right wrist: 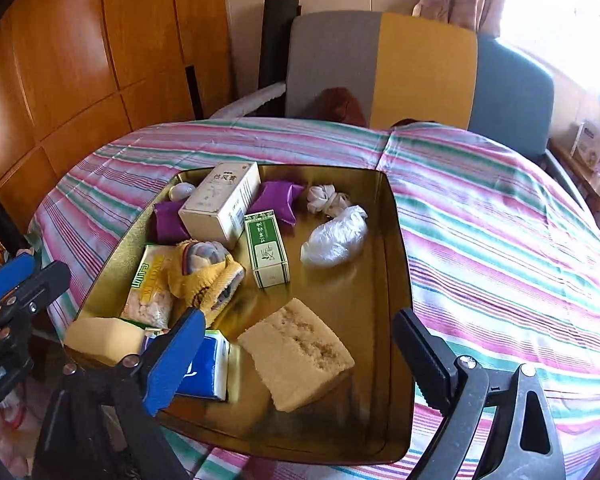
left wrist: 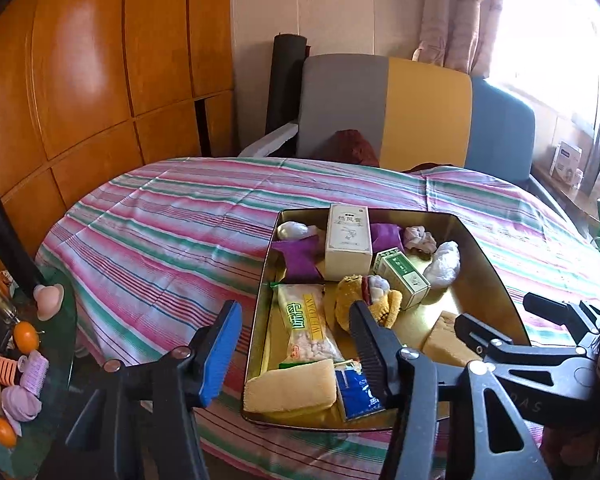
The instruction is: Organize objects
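In the right wrist view, the blue tissue pack (right wrist: 208, 364) is being partly hidden by the right gripper (right wrist: 300, 354), whose jaws are being held spread and empty above the gold tray (right wrist: 396, 240). 1 sponge (right wrist: 300, 356) is lying between them. The left gripper (left wrist: 296, 340) is likewise being held spread over the tray's near-left edge. Beyond, 2 boxes are sitting on the striped bed (right wrist: 500, 220).

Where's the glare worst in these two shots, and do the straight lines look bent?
Left wrist view: the window at upper right is blown out white, and the wardrobe panels bow outward. Right wrist view: same washed-out window, and a bright patch on the striped cloth.
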